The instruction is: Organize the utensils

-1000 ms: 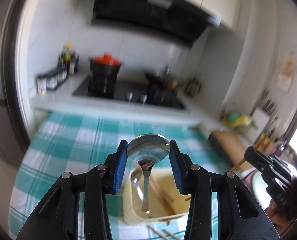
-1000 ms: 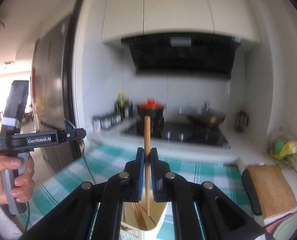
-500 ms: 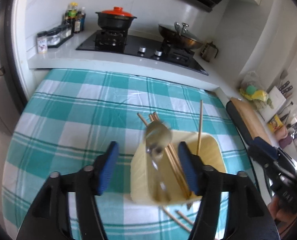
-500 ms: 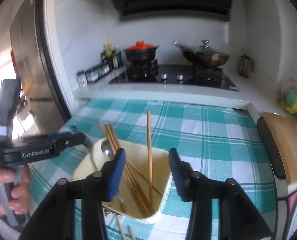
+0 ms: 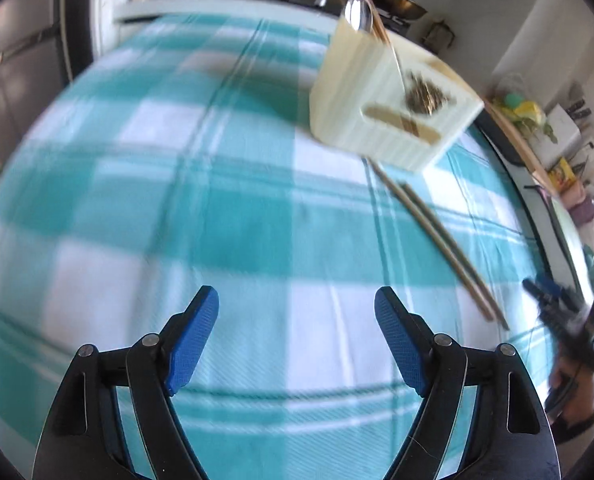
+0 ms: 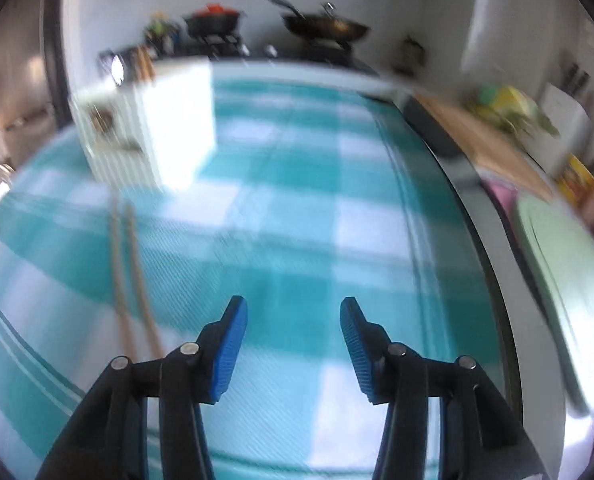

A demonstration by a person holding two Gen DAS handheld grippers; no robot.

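A cream utensil holder stands on the teal checked tablecloth, with a metal spoon and several wooden chopsticks leaning in it. Two loose chopsticks lie on the cloth in front of it. My left gripper hovers low over bare cloth, jaws opening wide, nothing between them. In the right wrist view the holder is at the upper left and the two chopsticks lie left of my right gripper, whose jaws are opening and empty. The right gripper also shows at the left wrist view's right edge.
A stove with a pot and a wok stands behind the table. A wooden cutting board and a pale green tray lie along the right side. A dark table edge runs down the right.
The left gripper let go of the spoon and the right let go of a chopstick, both into the holder. Both grippers opened and dropped low over the cloth in front of it.
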